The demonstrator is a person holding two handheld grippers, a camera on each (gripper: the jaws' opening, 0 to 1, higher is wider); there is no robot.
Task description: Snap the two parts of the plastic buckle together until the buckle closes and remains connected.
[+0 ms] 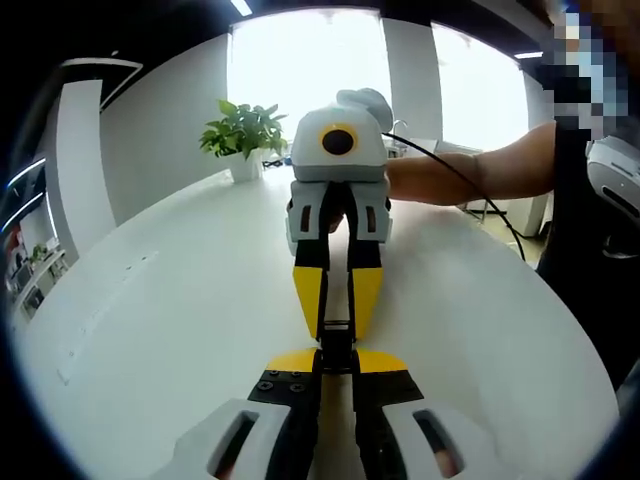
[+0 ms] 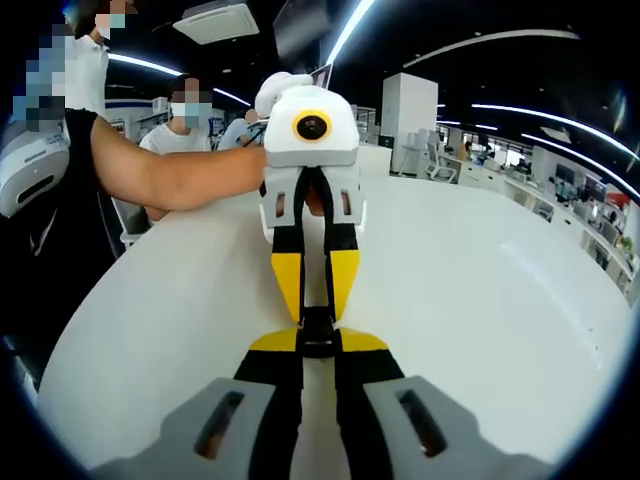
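Above the white oval counter (image 1: pixel 150 330), we grip the small black plastic buckle (image 1: pixel 337 340) from 6 and 12 o'clock, left tool (image 1: pixel 337 368) and right tool (image 2: pixel 318 352) both clenched on it; we press straight together, keeping both halves aligned.

no readable text, no labels, no brand marks, no numbers, no signs on any visible surface

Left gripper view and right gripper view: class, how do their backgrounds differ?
Left gripper view has a potted plant and bright window behind; right gripper view has a dark ceiling with strip lights. Right gripper view shows a second person in the background; left gripper view shows a forearm. Both share the white table and a black buckle between yellow fingers.
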